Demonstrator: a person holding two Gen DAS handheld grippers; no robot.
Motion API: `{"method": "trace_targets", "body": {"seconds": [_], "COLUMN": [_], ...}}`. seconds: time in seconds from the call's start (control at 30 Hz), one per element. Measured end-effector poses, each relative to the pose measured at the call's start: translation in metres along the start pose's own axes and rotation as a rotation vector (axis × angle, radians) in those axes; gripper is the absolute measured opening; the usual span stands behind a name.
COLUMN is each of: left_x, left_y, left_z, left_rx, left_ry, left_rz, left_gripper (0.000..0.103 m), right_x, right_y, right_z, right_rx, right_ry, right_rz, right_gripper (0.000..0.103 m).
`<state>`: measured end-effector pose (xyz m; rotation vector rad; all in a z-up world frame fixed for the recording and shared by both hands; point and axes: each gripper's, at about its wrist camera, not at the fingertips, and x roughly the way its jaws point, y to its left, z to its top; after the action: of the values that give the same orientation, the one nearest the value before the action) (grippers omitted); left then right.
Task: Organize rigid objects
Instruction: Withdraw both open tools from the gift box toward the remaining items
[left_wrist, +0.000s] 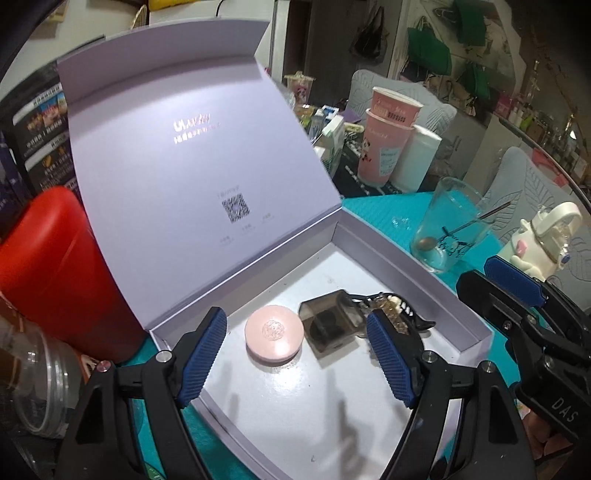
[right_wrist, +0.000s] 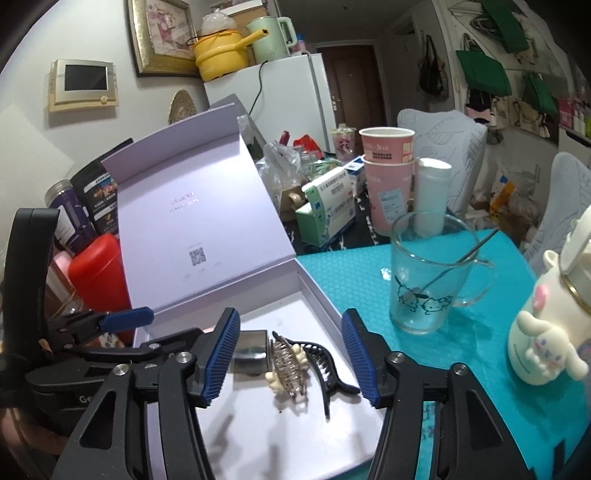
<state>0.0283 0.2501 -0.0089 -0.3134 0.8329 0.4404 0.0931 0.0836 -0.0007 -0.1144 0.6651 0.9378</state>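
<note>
Hovering over open box (left_wrist: 369, 236) on bench (right_wrist: 354, 273), lid propped up for access. Inside, grouped close: pink disc (left_wrist: 274, 335), dark case (left_wrist: 327, 325), gold clip (right_wrist: 290, 363), black clip (right_wrist: 328, 363). Left gripper (left_wrist: 299, 354) jaws wide, empty, above disc. Right gripper (right_wrist: 291, 358) jaws wide, empty, straddling clips, tilted down.
</note>
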Motion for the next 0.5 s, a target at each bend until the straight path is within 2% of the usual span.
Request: {"method": "trace_targets", "body": {"seconds": [0.5], "left_x": [-0.056], "left_y": [-0.040], "left_z": [-0.007], "left_rx": [0.105], "left_ry": [-0.095], "left_rz": [-0.065], "left_gripper": [0.081], "right_x": [-0.082], "right_y": [-0.001], "right_z": [0.002], "right_rx": [0.016], "right_ry": [-0.077], "right_rz": [-0.108], "right_gripper": [0.069]}}
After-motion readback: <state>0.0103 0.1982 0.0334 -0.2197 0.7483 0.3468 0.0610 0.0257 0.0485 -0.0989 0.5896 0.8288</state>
